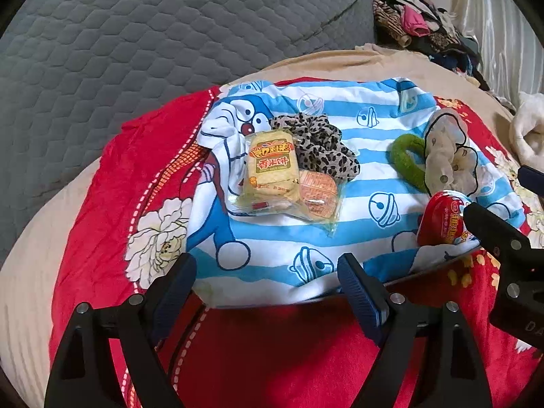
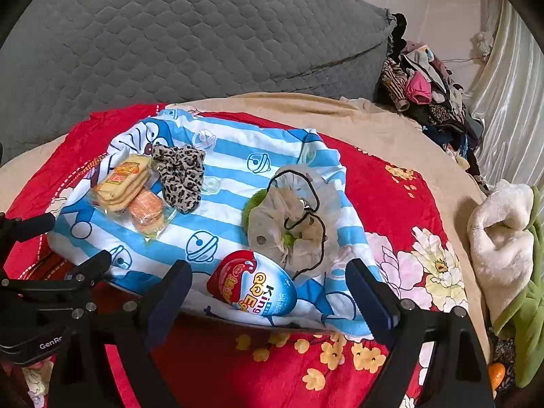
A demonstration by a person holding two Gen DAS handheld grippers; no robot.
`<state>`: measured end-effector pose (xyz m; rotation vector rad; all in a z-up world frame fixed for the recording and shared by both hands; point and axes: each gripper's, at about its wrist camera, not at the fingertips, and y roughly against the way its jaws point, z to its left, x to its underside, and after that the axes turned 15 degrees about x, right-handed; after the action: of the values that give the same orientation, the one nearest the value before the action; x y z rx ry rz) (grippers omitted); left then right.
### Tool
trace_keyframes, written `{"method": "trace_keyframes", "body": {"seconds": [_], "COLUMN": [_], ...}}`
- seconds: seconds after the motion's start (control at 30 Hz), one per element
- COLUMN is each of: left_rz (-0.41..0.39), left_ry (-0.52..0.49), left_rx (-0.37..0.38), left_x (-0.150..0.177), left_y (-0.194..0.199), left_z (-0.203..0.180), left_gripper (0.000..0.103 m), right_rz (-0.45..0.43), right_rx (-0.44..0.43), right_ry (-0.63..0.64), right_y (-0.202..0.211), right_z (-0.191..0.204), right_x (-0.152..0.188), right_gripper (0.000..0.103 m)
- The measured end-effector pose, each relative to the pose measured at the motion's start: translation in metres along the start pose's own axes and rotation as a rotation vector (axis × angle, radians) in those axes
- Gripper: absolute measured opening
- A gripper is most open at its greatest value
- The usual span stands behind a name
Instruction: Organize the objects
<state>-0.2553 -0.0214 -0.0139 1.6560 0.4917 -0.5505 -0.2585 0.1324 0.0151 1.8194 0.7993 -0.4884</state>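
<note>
My left claw gapes empty over the striped cloth; there the toy egg shows only red, half hidden behind my right claw, whose view reads its lettering, jaws wide, beside the scrunchie.

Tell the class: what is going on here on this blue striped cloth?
A person holds a tool in each hand over a blue striped cloth spread on a red floral blanket. Both the left tool and the right tool are open and hold nothing. On the cloth lie snack packets, a leopard scrunchie, a green hair tie, a pale scrunchie and a toy egg.
</note>
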Motion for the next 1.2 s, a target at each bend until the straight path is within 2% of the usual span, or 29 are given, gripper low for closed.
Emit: {"method": "trace_keyframes", "body": {"seconds": [0.1, 0.43, 0.53, 0.9, 1.2], "left_rz": [-0.002, -0.023, -0.037, -0.12, -0.16], "left_ry": [0.002, 0.014, 0.026, 0.029, 0.02], "left_rx": [-0.002, 0.004, 0.007, 0.005, 0.013], "left_x": [0.0, 0.004, 0.006, 0.018, 0.035], "left_y": [0.005, 0.029, 0.041, 0.099, 0.148], "left_z": [0.0, -0.002, -0.003, -0.018, -0.032], "left_gripper": [0.086, 0.086, 0.086, 0.087, 0.087], "right_rz": [-0.005, -0.036, -0.047, -0.154, -0.239], "right_rx": [-0.006, -0.014, -0.021, -0.046, -0.016], "right_ry": [-0.003, -0.015, -0.026, -0.111, -0.158], "right_y": [0.006, 0.032, 0.042, 0.102, 0.154], "right_z": [-0.001, -0.009, -0.015, -0.044, -0.066], "right_x": [0.0, -0.001, 0.0, 0.004, 0.015], "right_gripper": [0.097, 0.097, 0.102, 0.102, 0.102]}}
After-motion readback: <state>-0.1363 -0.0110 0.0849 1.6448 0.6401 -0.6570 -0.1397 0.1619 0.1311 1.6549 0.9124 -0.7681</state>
